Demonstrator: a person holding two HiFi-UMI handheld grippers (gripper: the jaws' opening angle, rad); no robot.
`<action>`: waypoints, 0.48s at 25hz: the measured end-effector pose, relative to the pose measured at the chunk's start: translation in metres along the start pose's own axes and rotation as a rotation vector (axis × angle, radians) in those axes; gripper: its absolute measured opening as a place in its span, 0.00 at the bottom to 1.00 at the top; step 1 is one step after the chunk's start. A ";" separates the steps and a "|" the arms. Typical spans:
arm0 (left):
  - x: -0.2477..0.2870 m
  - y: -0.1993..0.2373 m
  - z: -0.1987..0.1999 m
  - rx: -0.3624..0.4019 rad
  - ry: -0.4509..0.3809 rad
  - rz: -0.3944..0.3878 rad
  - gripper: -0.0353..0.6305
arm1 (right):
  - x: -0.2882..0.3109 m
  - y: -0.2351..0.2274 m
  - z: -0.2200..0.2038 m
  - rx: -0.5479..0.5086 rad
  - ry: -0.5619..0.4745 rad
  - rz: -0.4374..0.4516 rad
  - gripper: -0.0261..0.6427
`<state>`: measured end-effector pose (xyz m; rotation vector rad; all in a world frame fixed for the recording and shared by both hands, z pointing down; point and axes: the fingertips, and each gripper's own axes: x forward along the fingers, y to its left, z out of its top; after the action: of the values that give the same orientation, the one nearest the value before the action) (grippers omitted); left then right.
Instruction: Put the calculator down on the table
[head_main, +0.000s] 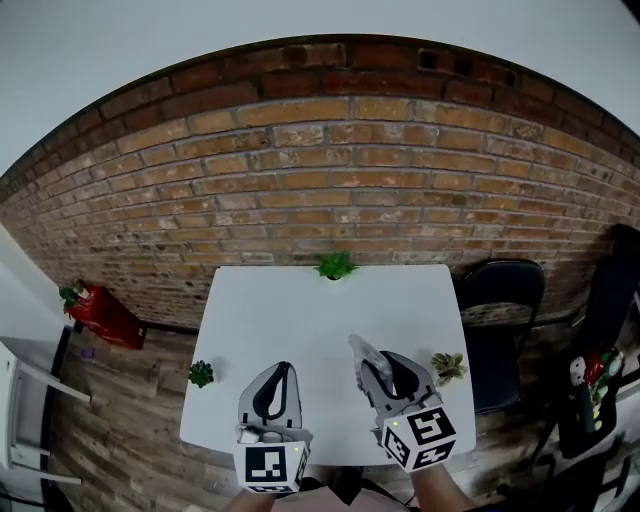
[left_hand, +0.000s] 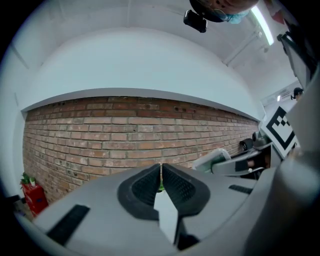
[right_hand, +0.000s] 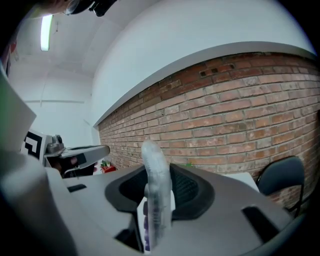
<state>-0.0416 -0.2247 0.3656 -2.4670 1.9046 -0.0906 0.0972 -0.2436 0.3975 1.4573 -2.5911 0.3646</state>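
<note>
The calculator (right_hand: 156, 185), a pale slab with purple keys, stands edge-on between the jaws of my right gripper (right_hand: 158, 174), which is shut on it. In the head view the calculator (head_main: 360, 353) sticks forward out of the right gripper (head_main: 378, 372) over the near part of the white table (head_main: 300, 300). My left gripper (head_main: 283, 370) hovers beside it on the left. Its pads meet with nothing between them, as the left gripper view shows (left_hand: 160, 169). That view also catches the calculator (left_hand: 219, 157) off to the right.
A small green plant (head_main: 335, 266) stands at the table's far edge against the brick wall (head_main: 330, 190). Two more little plants sit at the right edge (head_main: 447, 366) and left edge (head_main: 201, 374). A black chair (head_main: 500, 300) is right of the table, a red object (head_main: 100, 312) on the floor left.
</note>
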 end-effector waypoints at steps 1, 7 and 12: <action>0.005 0.001 0.004 -0.004 -0.010 0.007 0.09 | 0.005 -0.001 0.004 -0.004 -0.003 0.009 0.22; 0.027 0.018 0.006 -0.026 -0.012 0.038 0.09 | 0.033 -0.004 0.015 -0.019 0.006 0.034 0.22; 0.047 0.036 -0.008 -0.026 0.006 0.028 0.09 | 0.063 -0.008 0.004 0.002 0.055 0.021 0.22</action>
<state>-0.0654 -0.2791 0.3730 -2.4578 1.9548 -0.0732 0.0709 -0.3005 0.4106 1.4012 -2.5654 0.4039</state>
